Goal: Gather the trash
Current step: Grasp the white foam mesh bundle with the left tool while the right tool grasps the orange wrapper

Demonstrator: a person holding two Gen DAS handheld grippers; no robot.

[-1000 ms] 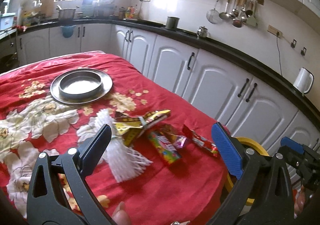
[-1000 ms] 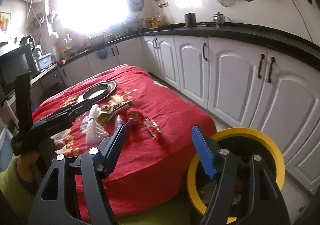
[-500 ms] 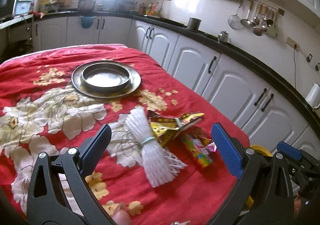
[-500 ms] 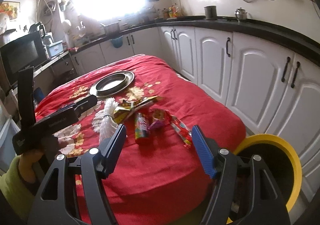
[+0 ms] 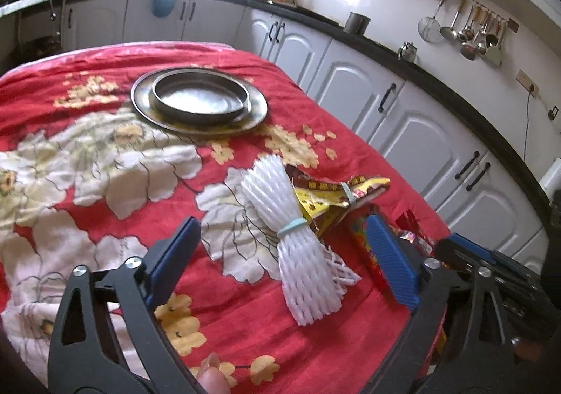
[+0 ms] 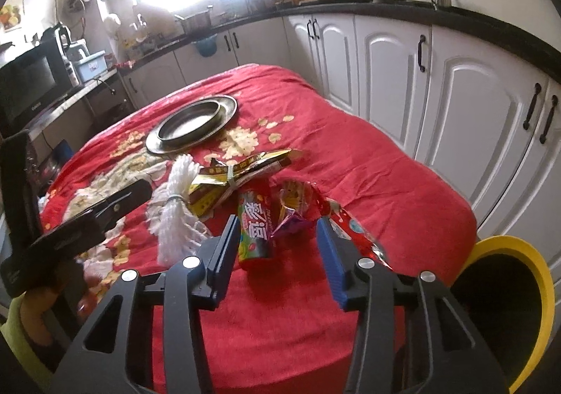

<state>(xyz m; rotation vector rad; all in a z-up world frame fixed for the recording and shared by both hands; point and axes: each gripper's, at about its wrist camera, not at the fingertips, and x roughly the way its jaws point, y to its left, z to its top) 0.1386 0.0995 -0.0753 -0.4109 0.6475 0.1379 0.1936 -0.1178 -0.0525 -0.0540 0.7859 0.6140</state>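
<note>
On the red flowered tablecloth (image 5: 105,85) near the table's front edge lies the trash pile — a white foam net bundle (image 5: 298,246) tied with a pale band, a gold-and-brown wrapper (image 6: 242,171) touching its right side, a red candy wrapper (image 6: 254,227) with green print, a crumpled purple-and-gold wrapper (image 6: 292,215) just beside it, and a long red wrapper (image 6: 354,229) furthest right. Left gripper (image 5: 284,250) hovers over the cloth with jaws wide, just narrowing a little; the foam net lies between the blue pads but neither pad touches it. Right gripper (image 6: 277,246) has jaws at a middling gap, just been closing; the red candy wrapper's lower end and the purple wrapper sit between its pads, and the frames show no pad pressing on either. A fingertip (image 5: 210,376) shows at the bottom of the left wrist view, a hand in a yellow-green sleeve (image 6: 21,334) at the left of the right wrist view. Further back — a round metal plate (image 5: 200,106) with a shallow metal dish (image 5: 200,97) on it, well apart from the trash. Beside the table at right stands a yellow-rimmed bin (image 6: 540,292), interior dark.
</note>
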